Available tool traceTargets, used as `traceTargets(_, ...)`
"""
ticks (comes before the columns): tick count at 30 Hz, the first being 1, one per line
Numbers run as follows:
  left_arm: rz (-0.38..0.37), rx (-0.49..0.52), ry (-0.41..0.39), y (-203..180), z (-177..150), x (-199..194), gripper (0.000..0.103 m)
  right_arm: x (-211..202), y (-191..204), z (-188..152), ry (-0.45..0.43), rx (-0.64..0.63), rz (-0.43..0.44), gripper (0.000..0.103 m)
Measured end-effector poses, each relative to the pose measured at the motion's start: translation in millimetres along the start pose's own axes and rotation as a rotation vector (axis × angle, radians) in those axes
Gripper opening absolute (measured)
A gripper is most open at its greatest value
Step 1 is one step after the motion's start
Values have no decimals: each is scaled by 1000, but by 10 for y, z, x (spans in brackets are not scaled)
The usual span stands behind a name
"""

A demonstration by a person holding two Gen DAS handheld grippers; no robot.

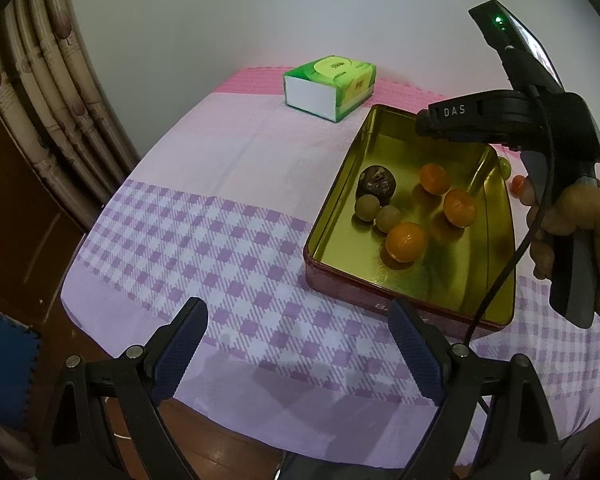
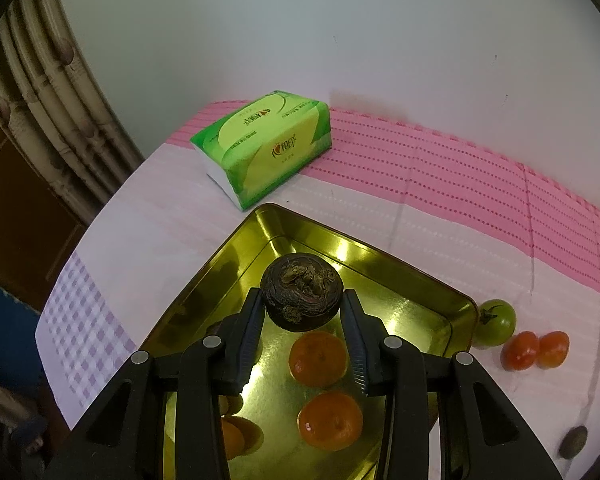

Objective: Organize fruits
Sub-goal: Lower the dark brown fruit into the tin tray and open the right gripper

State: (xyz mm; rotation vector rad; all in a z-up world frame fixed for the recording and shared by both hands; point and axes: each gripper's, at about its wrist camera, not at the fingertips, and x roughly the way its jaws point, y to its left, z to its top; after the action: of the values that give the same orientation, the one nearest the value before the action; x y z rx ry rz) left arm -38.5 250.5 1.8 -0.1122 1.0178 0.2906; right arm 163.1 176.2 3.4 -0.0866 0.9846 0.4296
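A gold-lined tin [image 1: 332,216] [image 2: 220,264] on the checked cloth holds three oranges [image 1: 406,242] [image 2: 318,358], two green grapes [image 1: 366,208] and a dark wrinkled fruit [image 1: 376,188] [image 2: 302,296]. In the right wrist view my right gripper [image 2: 302,294] hovers over the tin, its jaws a modest gap apart, and the dark fruit appears framed between the fingertips. The left wrist view shows that fruit lying free on the tin floor. My left gripper [image 1: 298,308] stands wide open and empty over the cloth by the tin's near-left corner. A hand [image 1: 572,216] holds the right tool.
A green tomato [image 2: 496,322] and two small red tomatoes [image 2: 520,350] lie on the cloth just right of the tin. A green tissue pack [image 2: 268,140] [image 1: 330,84] sits behind it by the wall. A curtain [image 1: 40,100] hangs past the table's left edge.
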Motion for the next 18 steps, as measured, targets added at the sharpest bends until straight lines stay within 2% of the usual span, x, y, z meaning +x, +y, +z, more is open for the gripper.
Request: traceTargets(18,0,-3,10,13,-7,29,89,88,86,0,-8,-13,-13,40)
